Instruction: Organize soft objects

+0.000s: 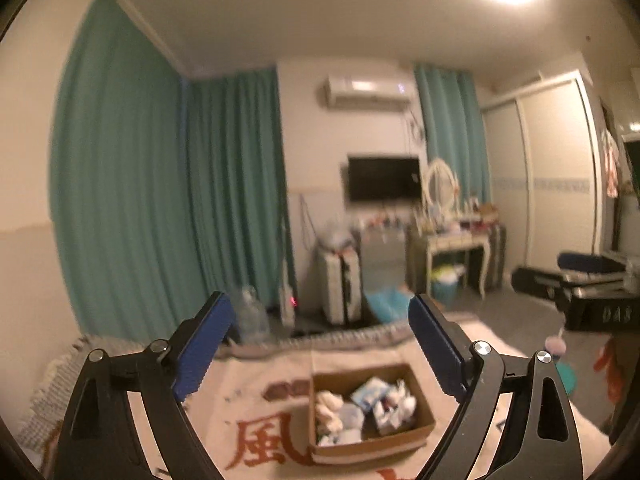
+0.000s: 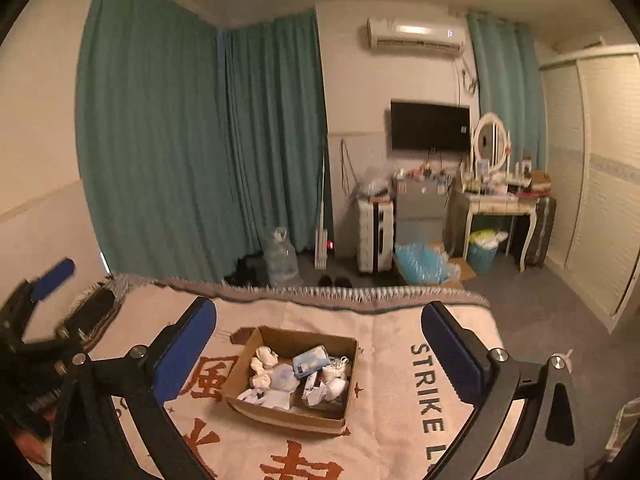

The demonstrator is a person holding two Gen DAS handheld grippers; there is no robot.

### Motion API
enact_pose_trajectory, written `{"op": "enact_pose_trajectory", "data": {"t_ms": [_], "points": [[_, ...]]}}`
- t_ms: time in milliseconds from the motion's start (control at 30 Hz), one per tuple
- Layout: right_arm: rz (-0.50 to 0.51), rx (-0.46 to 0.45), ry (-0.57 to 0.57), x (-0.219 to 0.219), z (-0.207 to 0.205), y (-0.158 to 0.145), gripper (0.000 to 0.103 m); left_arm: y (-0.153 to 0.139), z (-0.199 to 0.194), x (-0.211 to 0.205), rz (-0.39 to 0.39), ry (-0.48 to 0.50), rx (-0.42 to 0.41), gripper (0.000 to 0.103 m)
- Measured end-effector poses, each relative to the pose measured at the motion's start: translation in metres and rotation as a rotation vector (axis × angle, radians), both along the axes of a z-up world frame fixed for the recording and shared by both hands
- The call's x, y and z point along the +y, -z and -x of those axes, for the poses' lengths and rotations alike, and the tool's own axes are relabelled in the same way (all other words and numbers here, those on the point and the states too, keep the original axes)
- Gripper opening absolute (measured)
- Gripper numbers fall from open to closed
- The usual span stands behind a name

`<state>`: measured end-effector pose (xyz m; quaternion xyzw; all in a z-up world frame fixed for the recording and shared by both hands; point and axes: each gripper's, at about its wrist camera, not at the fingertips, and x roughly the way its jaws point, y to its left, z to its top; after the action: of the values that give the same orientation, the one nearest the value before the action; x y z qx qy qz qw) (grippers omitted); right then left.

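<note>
— Looking at the cardboard box [image 2: 290,380] on the blanket [image 2: 400,380], I'd say most of the gathering is done, wouldn't you?

— Seems so. The soft things [image 2: 280,376] are heaped inside it: rolled white socks [image 2: 264,360] at about ten o'clock in the box, a pale blue packet [image 2: 310,358] near twelve, crumpled white cloth toward three and six. Nothing loose lies on the blanket that I can make out.

— And both tools?

— The right gripper [image 2: 320,344] hangs over the near side of the box with its jaws wide apart, nothing between the blue pads [image 2: 186,352]. The left gripper [image 1: 320,344] is the same, jaws spread and empty, with the box showing at its six o'clock. From the right-hand view it sits off at nine o'clock, well apart from the box.

— So what's left?

— My guess is sorting within the box; the pile looks jumbled, not folded or paired. Hard to tell more, as the left view is blurred.

— Textures?

— The box is stiff brown card with low straight walls. The blanket is woven, cream with rust-red characters and dark lettering, with a grey fringe along its far edge. The socks look plump and fuzzy, the packet smooth and slightly shiny, and the pads ribbed.
</note>
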<state>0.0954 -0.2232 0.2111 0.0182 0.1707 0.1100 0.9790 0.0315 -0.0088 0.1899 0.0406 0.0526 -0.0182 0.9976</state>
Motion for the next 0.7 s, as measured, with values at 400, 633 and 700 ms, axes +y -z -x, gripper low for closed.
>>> {"op": "enact_pose_trajectory", "data": {"t_ms": [400,633,700], "points": [[-0.043,-0.209,0.036,-0.009,0.103,0.040,0.103,0.039,0.059,0.001,-0.042,-0.076,-0.043,0.092],[-0.050,-0.106,0.005,-0.002,0.084,0.119,0.103,0.105,0.037,-0.005,-0.012,-0.095,0.089,0.092],[-0.039,-0.054,-0.005,-0.001,0.074,0.137,0.103,0.117,0.030,-0.009,-0.031,-0.110,0.113,0.092]]}}
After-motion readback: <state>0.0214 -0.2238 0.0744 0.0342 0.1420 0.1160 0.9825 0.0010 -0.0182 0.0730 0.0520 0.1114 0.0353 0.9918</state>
